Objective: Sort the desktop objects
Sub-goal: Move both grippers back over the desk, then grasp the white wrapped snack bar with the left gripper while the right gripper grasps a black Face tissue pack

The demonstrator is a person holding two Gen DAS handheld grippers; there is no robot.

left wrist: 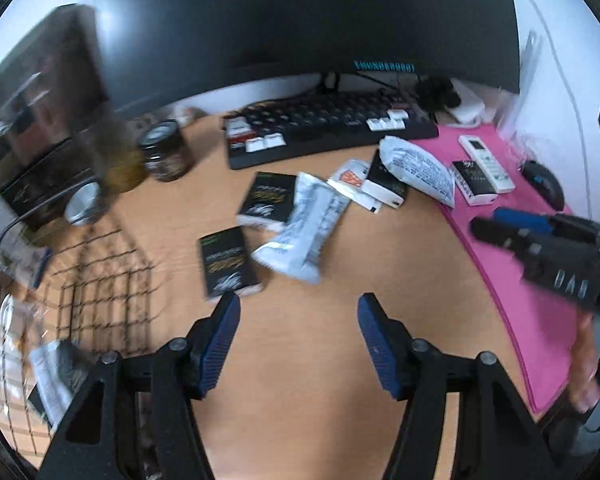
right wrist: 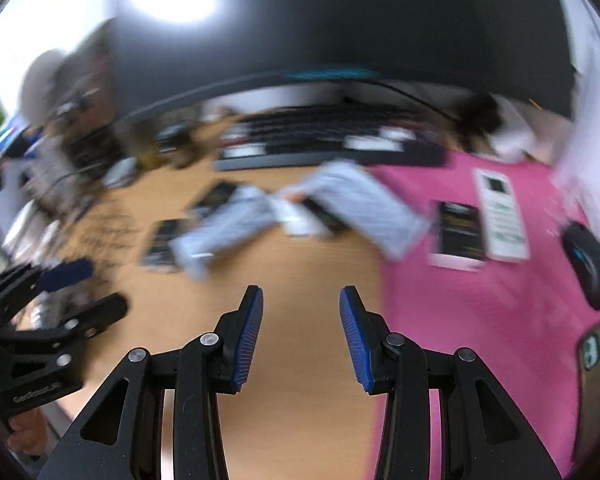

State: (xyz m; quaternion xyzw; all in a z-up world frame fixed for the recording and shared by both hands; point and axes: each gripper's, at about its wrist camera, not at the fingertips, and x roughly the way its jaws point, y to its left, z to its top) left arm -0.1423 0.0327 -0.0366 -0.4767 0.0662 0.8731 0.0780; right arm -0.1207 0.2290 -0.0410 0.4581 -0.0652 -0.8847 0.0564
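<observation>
Left gripper (left wrist: 298, 312): jaws wide, nothing between the blue pads, only bare desk (left wrist: 300, 360) under them; jaws opening.
Right gripper (right wrist: 301, 304): jaws partly apart, empty, over bare wood just left of the mat's edge.
Grippers seen by each other: the right one enters the left view at 3 o'clock (left wrist: 540, 248); the left one enters the right view at 9 o'clock (right wrist: 52, 308), a bit of hand below it.
Basket (left wrist: 100, 288): black wire mesh at 9 o'clock in the left view, on the desk, with a packet lying in it at 8 o'clock.
Black box (left wrist: 228, 264): flat on the wood at 11 o'clock, just beyond the left finger's tip, apart from it.
Silver pouch (left wrist: 304, 232): at 12 o'clock, lying partly over a second black box (left wrist: 266, 198).
White sachets (left wrist: 356, 182): behind the pouch, overlapping one more dark box.
White bag (left wrist: 420, 168): at 1 o'clock, straddling the mat's edge.
Mat (left wrist: 512, 280): pink, right side of the desk; carries a black-and-white box (left wrist: 474, 182), a remote (left wrist: 486, 158) and a mouse (left wrist: 544, 182).
Phone (right wrist: 596, 384): on the mat at 3 o'clock in the right view.
Jars (left wrist: 166, 156): at 10 o'clock, a dark-lidded one beside a blurred yellowish one.
Keyboard (left wrist: 328, 128): black, across the far desk at 12 o'clock.
Monitor (left wrist: 300, 20): dark, behind the keyboard.
Right view: heavily blurred; small details unreadable.
</observation>
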